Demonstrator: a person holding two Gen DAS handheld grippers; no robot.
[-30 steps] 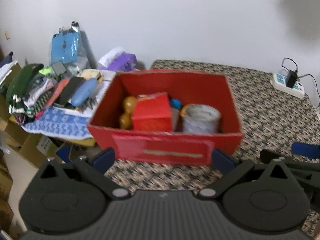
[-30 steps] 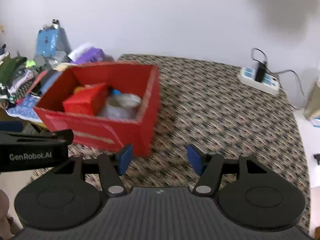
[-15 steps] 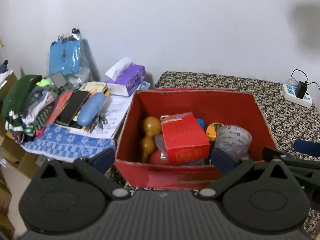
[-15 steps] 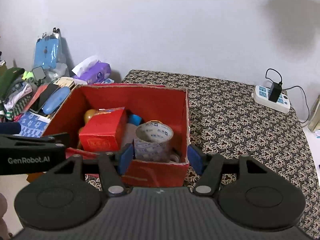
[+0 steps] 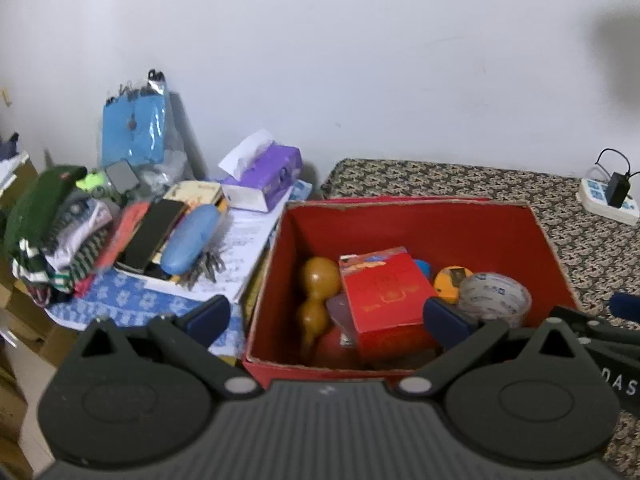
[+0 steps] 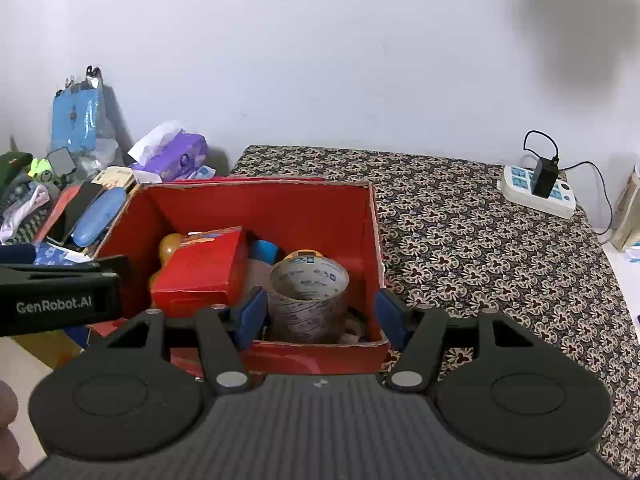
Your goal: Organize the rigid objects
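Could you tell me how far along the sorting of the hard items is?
Done: nothing looks sorted; the red box holds a jumble of a tape roll, a small red carton and a gourd. In hand: nothing; the left gripper and right gripper are open and empty near the box's front. Left: take each item out and place it, perhaps on the patterned cloth.

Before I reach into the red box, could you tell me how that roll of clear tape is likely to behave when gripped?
The tape roll stands on its flat end, so it probably won't roll until tipped. Its hollow core suggests it is fairly light and stiff. The glossy film may be slippery between the right gripper's pads, and the red carton beside it leaves little room.
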